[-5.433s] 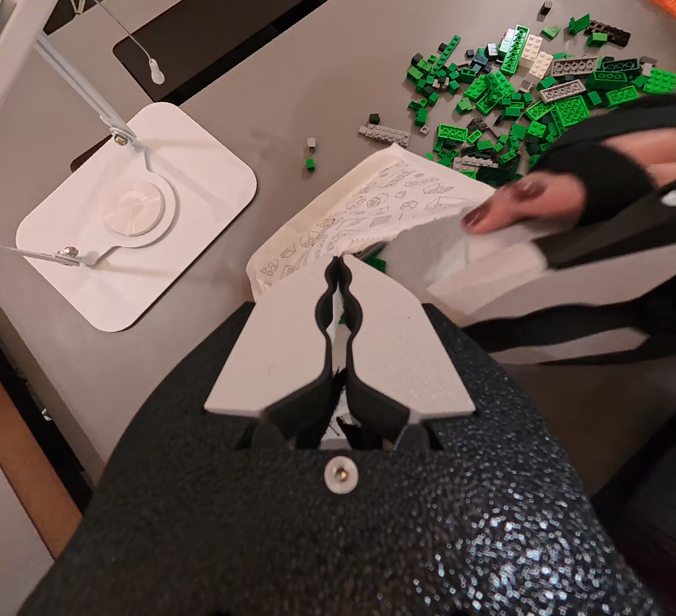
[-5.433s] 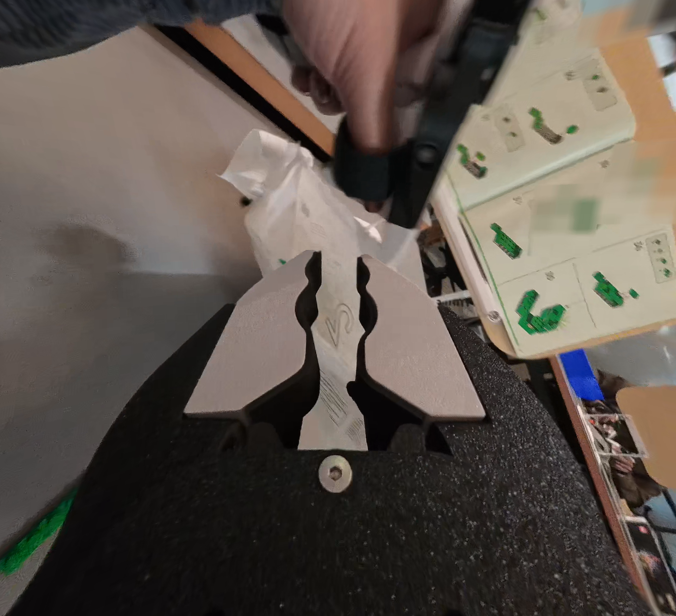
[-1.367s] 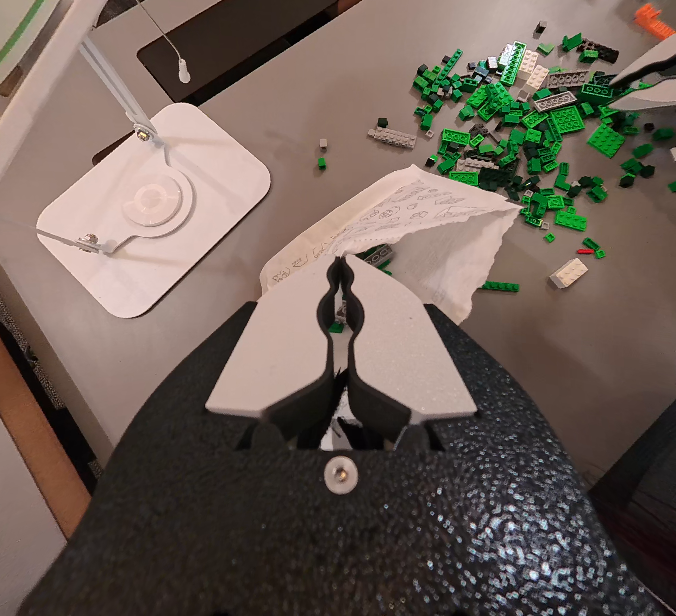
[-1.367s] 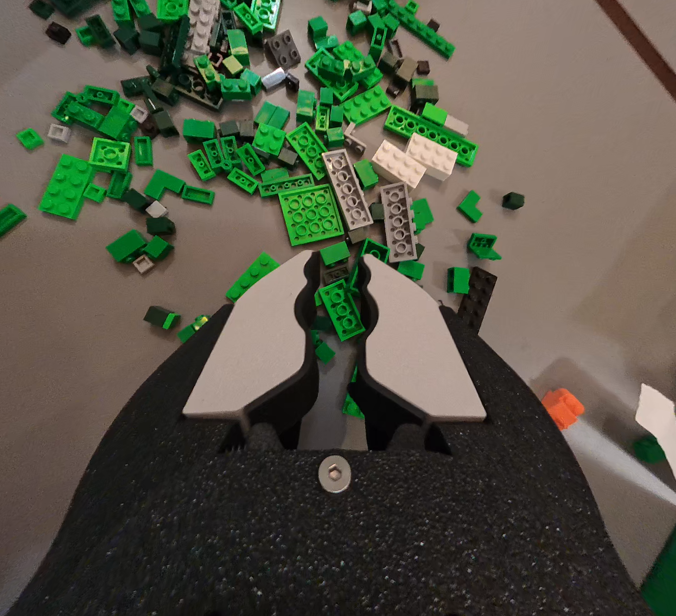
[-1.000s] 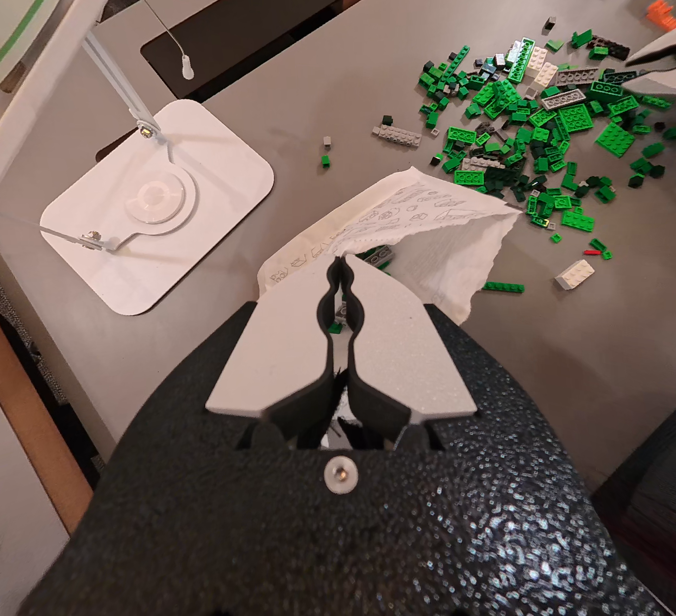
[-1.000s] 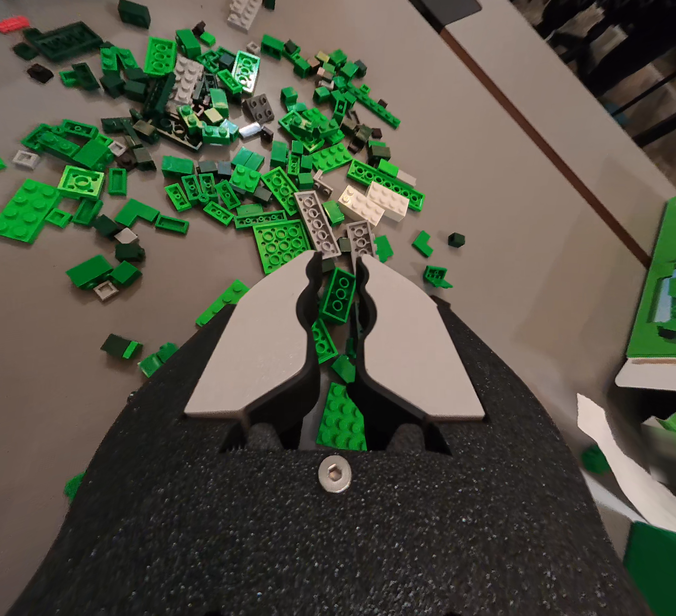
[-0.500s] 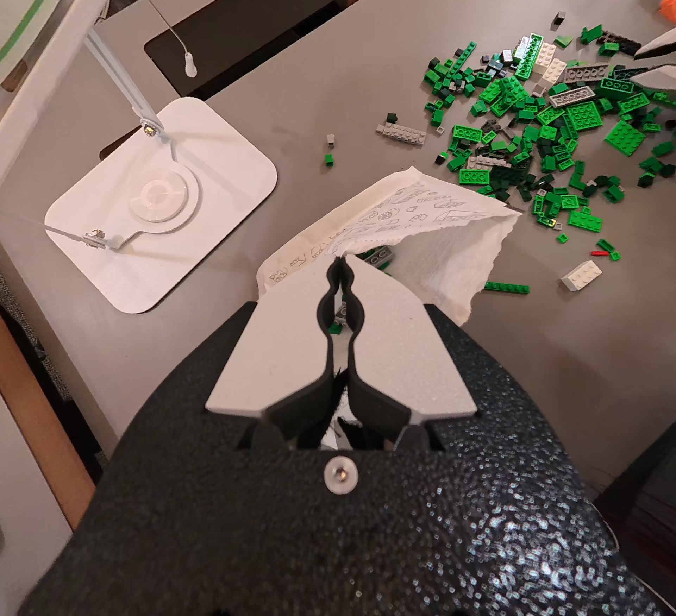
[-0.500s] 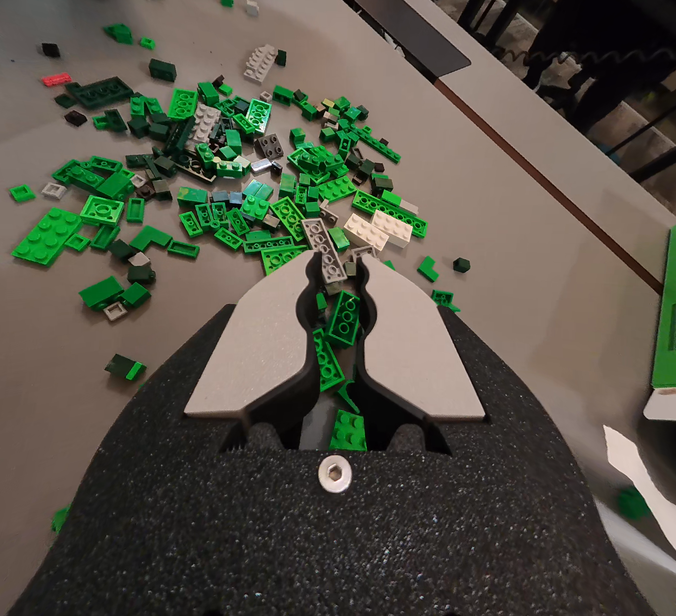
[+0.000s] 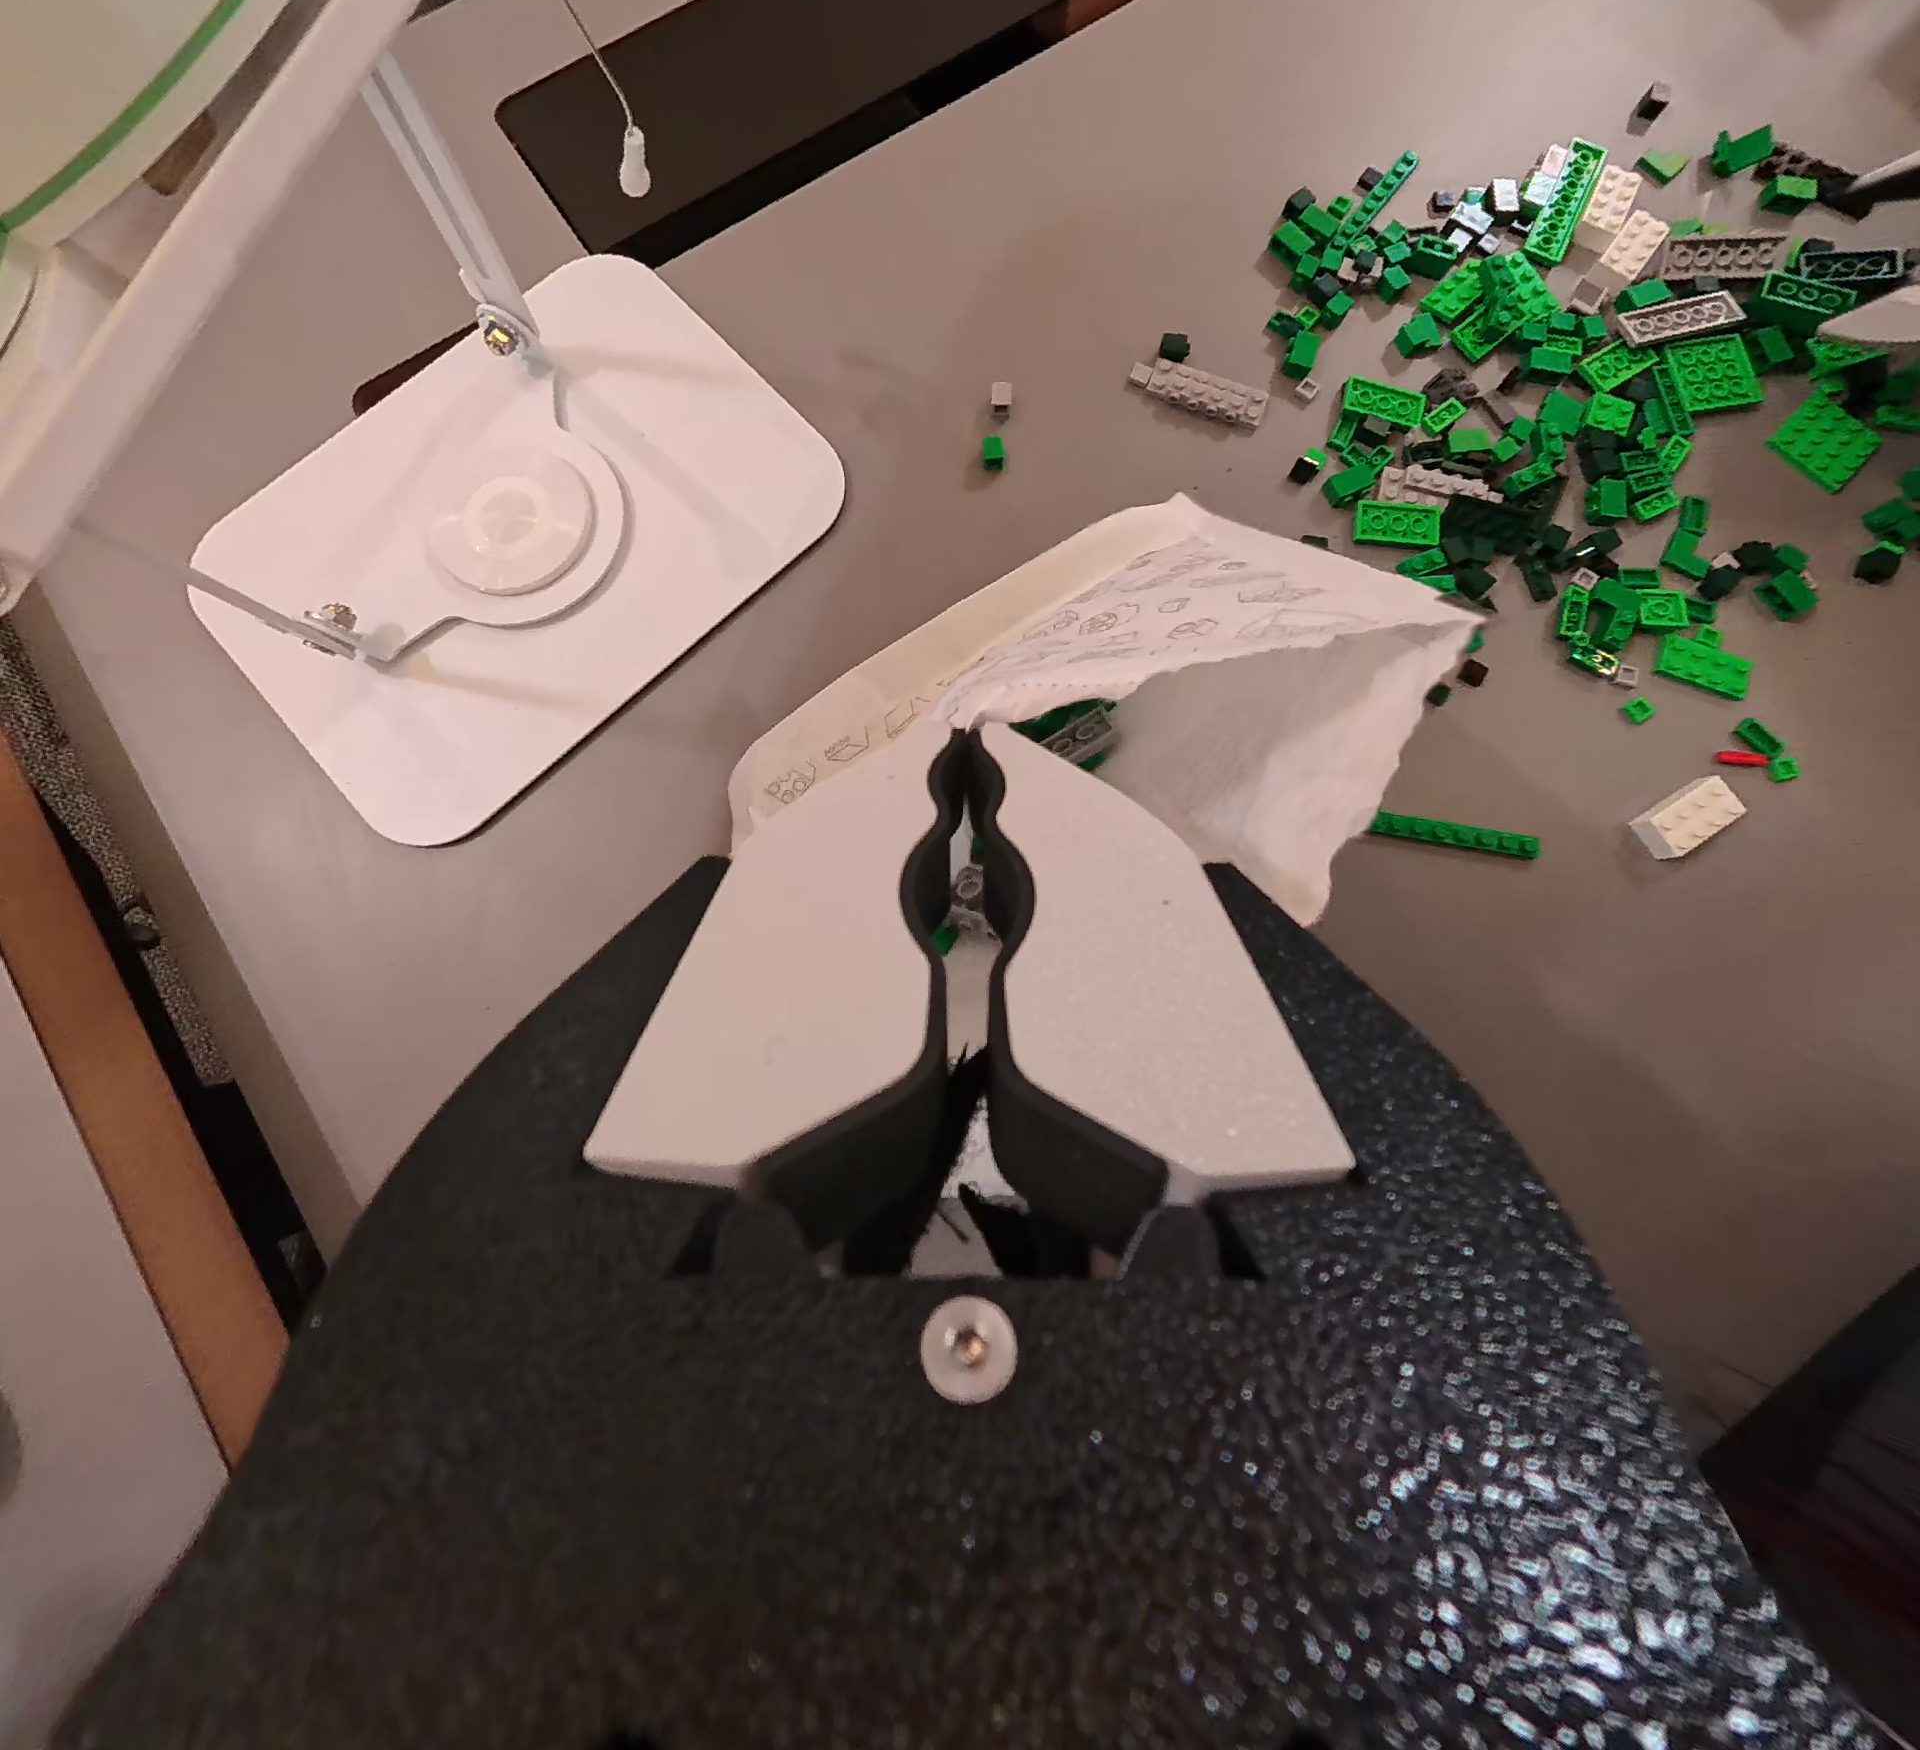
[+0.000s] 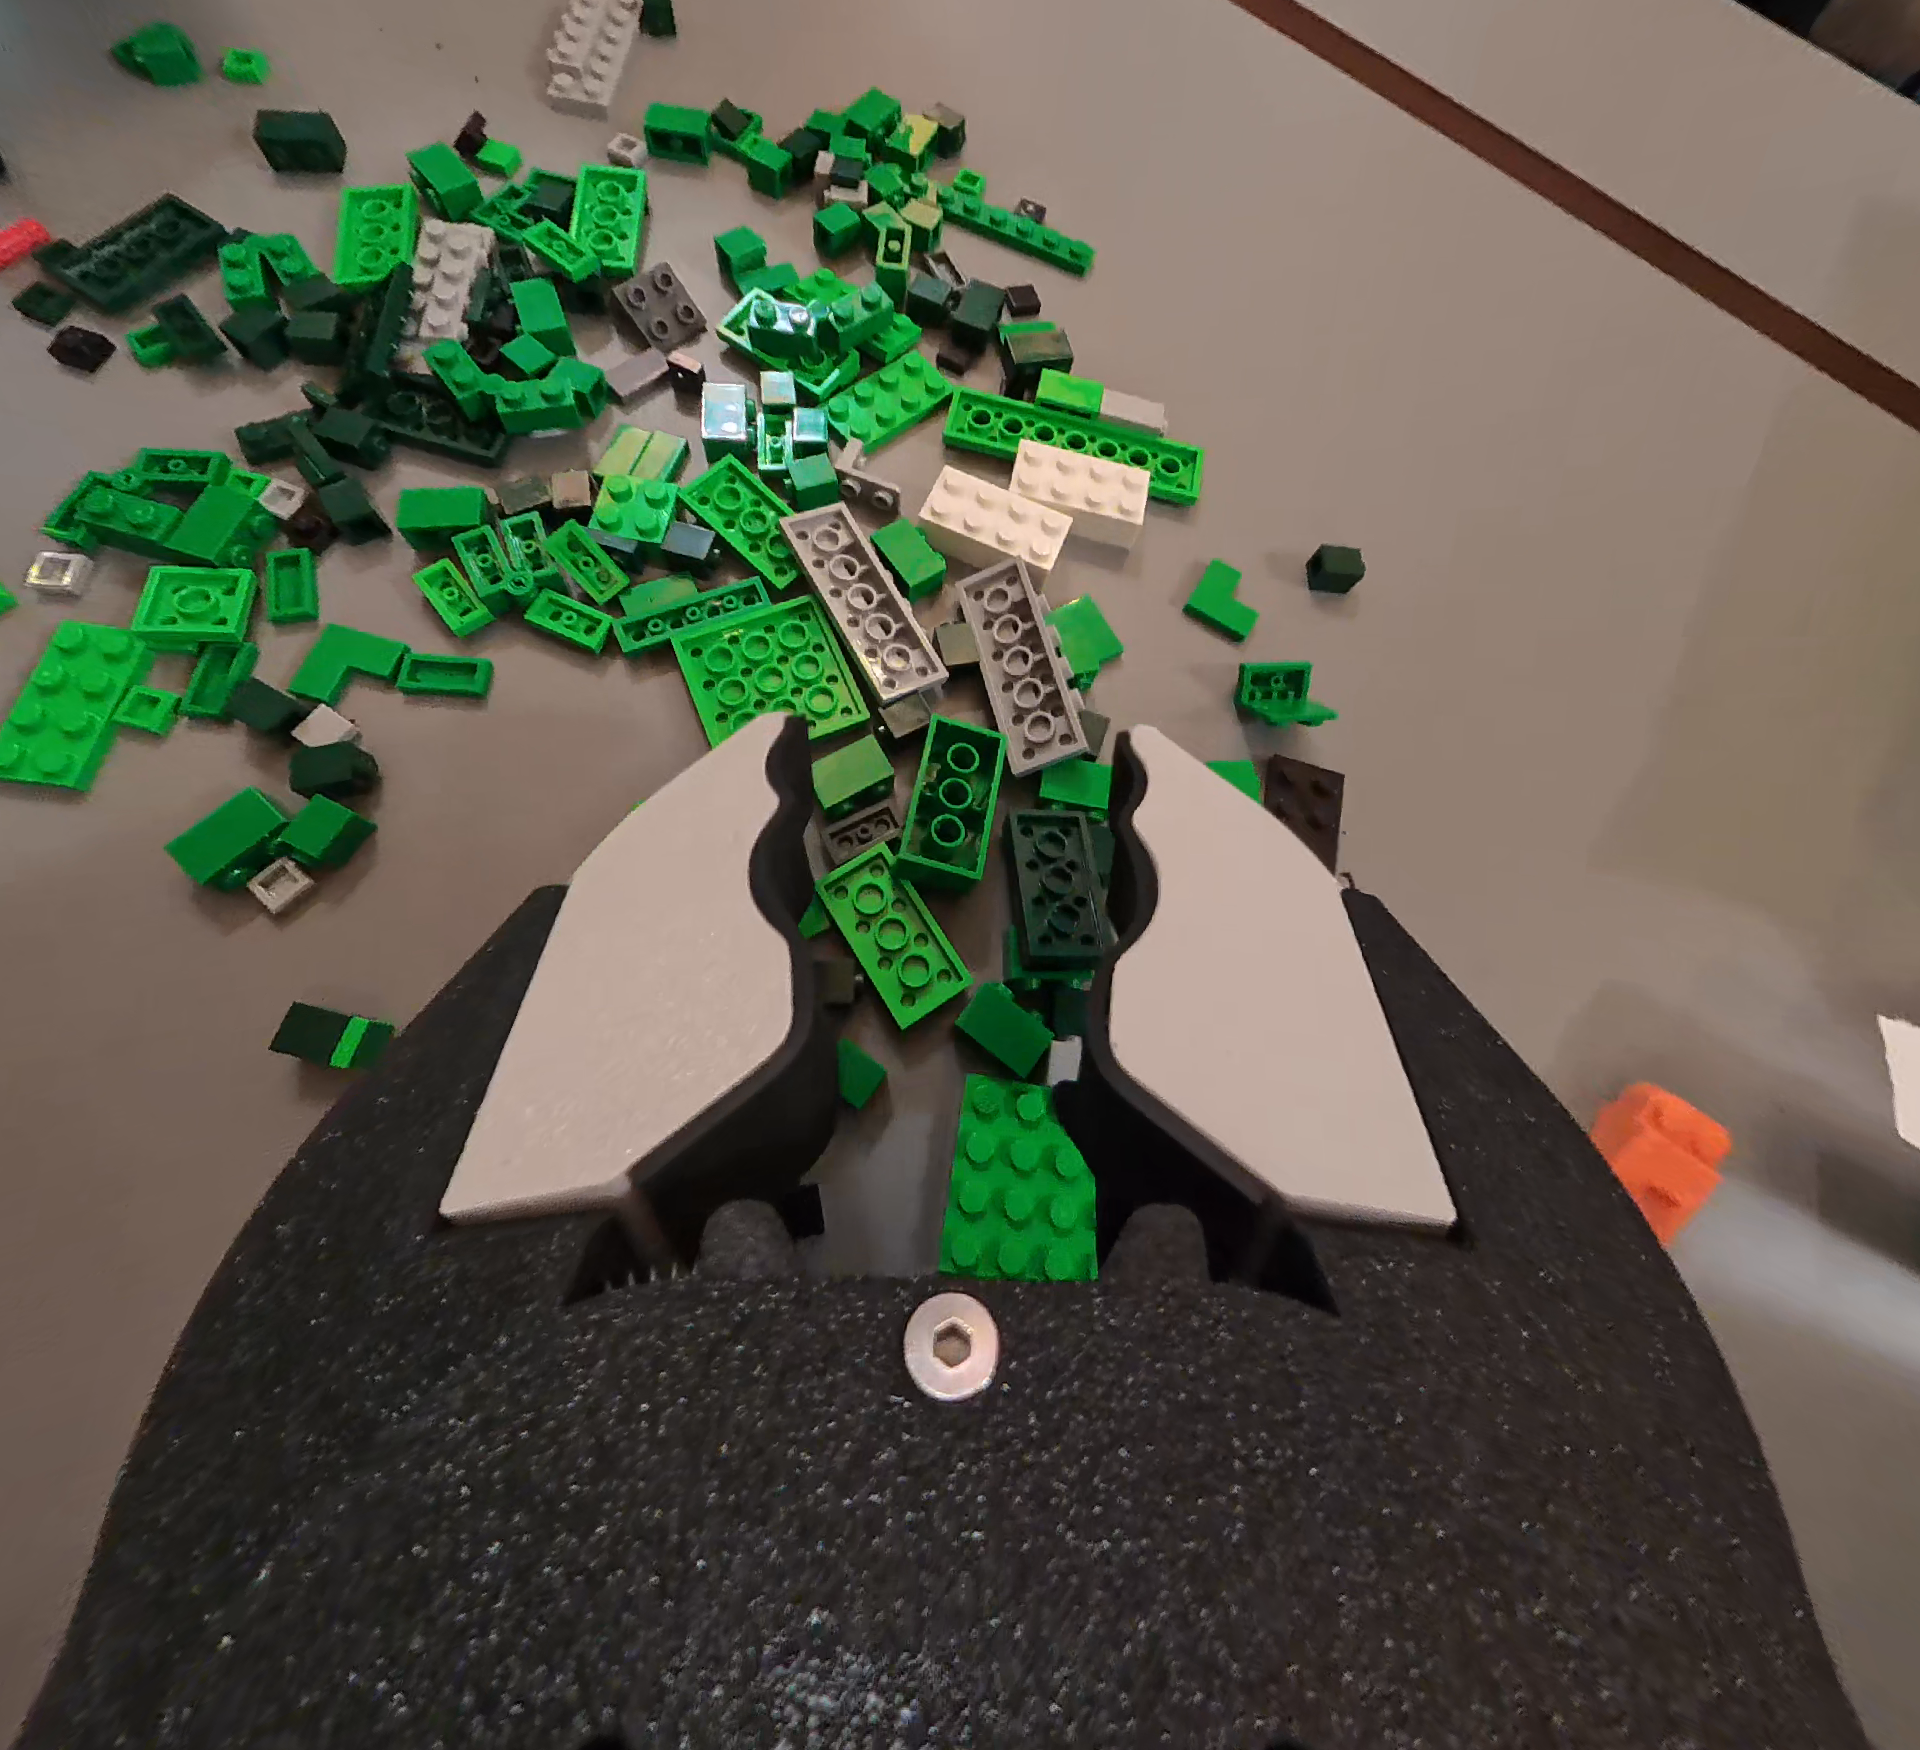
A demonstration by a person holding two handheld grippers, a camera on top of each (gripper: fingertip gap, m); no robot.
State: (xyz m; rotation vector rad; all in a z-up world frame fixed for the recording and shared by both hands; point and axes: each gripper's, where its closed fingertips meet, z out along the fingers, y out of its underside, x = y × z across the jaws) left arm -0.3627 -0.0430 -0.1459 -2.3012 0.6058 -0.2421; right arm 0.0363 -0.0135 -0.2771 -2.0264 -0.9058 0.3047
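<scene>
My left gripper [image 9: 966,736] is shut on the torn edge of a white paper bag [image 9: 1226,661] printed with small outlines, and holds it open on the grey table [image 9: 935,266]; a few bricks lie inside the bag. A pile of mostly green bricks [image 9: 1621,412] spreads to the right of the bag. My right gripper [image 10: 954,739] is open and low over the near edge of that pile [image 10: 665,474], with a green plate [image 10: 951,801], a dark green plate [image 10: 1058,879] and another green plate [image 10: 888,931] between its fingers. Its fingertips [image 9: 1881,188] show at the right edge of the left wrist view.
A white stand base [image 9: 520,599] with a thin arm sits left of the bag. A black panel [image 9: 779,111] is set into the table behind it. An orange brick [image 10: 1662,1155] and a scrap of white paper [image 10: 1901,1077] lie to the right. A loose white brick [image 9: 1688,817] lies near the bag. The grippers' ends are close to 45 cm from one another.
My right gripper let go of the bag, swung over to the brick pile, dropped lower and opened its jaws wide. My left gripper kept its hold on the bag.
</scene>
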